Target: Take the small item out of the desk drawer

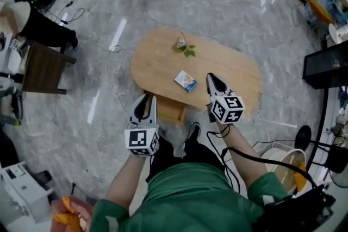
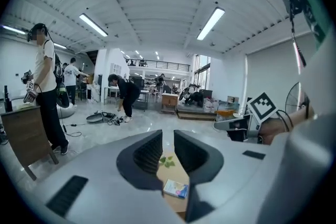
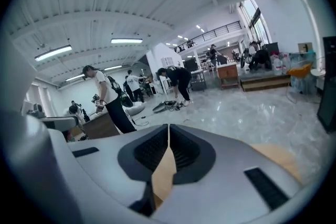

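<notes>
Item: small box (image 1: 185, 81), blue and white, flat on oval wooden worktop (image 1: 234, 65), outside the drawer (image 1: 172, 110). Long axis diagonal. It lies between the 2 grippers and nearer the right hand-held gripper (image 1: 213, 80), whose jaws are together and empty. Left hand-held gripper (image 1: 145, 99): narrow gap, empty. Box print unreadable.

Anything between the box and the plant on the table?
No. The head view shows only bare table between the box and the plant; the left gripper view agrees.
</notes>
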`<state>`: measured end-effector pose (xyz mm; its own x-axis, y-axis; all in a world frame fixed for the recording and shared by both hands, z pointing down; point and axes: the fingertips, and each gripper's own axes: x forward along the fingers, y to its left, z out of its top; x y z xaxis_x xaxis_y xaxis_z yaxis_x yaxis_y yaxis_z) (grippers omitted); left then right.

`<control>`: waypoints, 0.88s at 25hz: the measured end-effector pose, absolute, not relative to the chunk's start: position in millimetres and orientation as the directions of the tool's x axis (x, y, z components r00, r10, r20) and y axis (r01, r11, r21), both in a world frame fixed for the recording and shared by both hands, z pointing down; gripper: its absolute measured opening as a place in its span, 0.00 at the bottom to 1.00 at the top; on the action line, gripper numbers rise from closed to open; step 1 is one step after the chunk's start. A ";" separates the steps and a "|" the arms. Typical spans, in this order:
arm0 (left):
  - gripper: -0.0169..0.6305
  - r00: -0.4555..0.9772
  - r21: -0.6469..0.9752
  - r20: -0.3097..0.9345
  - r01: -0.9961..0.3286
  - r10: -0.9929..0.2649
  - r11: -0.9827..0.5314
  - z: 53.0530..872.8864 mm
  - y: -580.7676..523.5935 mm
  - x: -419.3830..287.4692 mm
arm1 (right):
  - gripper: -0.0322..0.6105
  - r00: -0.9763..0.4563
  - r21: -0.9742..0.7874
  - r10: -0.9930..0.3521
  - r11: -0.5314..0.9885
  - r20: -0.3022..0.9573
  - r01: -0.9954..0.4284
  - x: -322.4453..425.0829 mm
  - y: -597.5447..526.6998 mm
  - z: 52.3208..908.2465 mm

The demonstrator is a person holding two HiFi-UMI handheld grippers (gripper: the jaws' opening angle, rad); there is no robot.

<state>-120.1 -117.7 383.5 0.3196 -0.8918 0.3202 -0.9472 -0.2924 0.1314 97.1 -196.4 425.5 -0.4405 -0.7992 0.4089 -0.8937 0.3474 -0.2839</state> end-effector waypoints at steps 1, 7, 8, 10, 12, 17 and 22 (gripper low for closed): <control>0.15 0.322 0.129 0.305 -0.946 -0.896 -0.296 372.3 -119.8 -114.9 | 0.10 -0.446 -0.271 -0.811 0.363 0.379 -0.891 96.5 -194.1 405.6; 0.15 0.345 0.086 0.219 -0.938 -0.912 -0.335 313.8 -121.8 -87.3 | 0.10 -0.466 -0.197 -0.852 0.427 0.238 -0.883 103.4 -173.6 311.1; 0.15 0.346 0.078 0.207 -0.938 -0.915 -0.337 305.5 -121.0 -84.7 | 0.10 -0.465 -0.182 -0.856 0.432 0.226 -0.883 104.9 -169.7 301.2; 0.15 0.343 0.063 0.183 -0.939 -0.921 -0.337 289.0 -121.9 -80.5 | 0.10 -0.462 -0.142 -0.865 0.441 0.196 -0.886 108.4 -164.1 282.2; 0.15 0.338 0.051 0.159 -0.941 -0.928 -0.334 273.0 -121.4 -74.9 | 0.10 -0.454 -0.100 -0.876 0.443 0.163 -0.891 114.7 -157.1 264.6; 0.15 0.334 0.023 0.087 -0.942 -0.938 -0.334 233.9 -118.8 -57.9 | 0.10 -0.411 -0.023 -0.909 0.411 0.074 -0.912 139.5 -141.5 223.1; 0.15 0.336 0.002 0.022 -0.942 -0.942 -0.336 198.0 -115.6 -41.4 | 0.09 -0.405 0.059 -0.914 0.404 -0.011 -0.913 157.8 -122.0 184.6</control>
<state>-41.4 -115.6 198.0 0.3361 -0.9416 0.0218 -0.9418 -0.3362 0.0016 157.8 -122.0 184.6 -0.4054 -0.9141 -0.0106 -0.9128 0.4042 0.0589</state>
